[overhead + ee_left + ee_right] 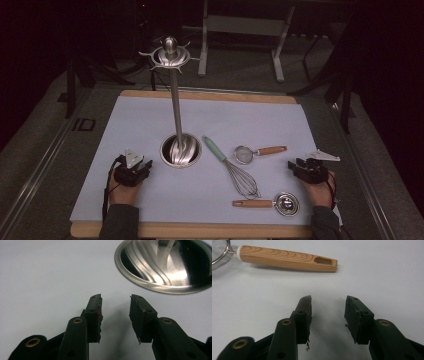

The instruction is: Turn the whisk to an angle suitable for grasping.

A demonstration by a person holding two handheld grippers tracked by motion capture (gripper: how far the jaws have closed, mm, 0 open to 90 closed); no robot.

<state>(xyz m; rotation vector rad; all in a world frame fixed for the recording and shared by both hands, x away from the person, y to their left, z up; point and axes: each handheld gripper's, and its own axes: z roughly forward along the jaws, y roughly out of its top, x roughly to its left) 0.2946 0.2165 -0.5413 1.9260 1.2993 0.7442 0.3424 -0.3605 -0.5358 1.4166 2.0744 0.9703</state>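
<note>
- Near edge of the table (200,231): two sleeved forearms come in, one at each near corner, each hand wrapped round a black gripper lying low over the pale sheet (150,200) that covers the table
- The left gripper (142,167) sits toward the near left corner, aimed at the stand; its jaws stand wide with nothing between them, and the left gripper view has bare sheet under them
- The right gripper (296,167) sits by the right edge, aimed inward toward the middle; its jaws are also wide and empty
- Closest to the near edge lies a small metal ladle (272,203), wooden handle pointing left, bowl toward the right
- Just beyond it a whisk (231,165) lies slantwise, its mint handle toward the middle of the table and its wire loops toward the near edge
- Beyond the whisk, nearest the right gripper's line, a small mesh strainer (260,152) has its wooden handle (287,258) pointing toward the right edge
- The strainer looks light and stiff; the mesh could dent, so the wooden handle is probably the place to grip, dry and not slippery
- Middle of the table: a tall metal utensil stand (176,100) rises from a round shiny base (165,267), with bare hooks at its top
- The base looks heavy and slick
</note>
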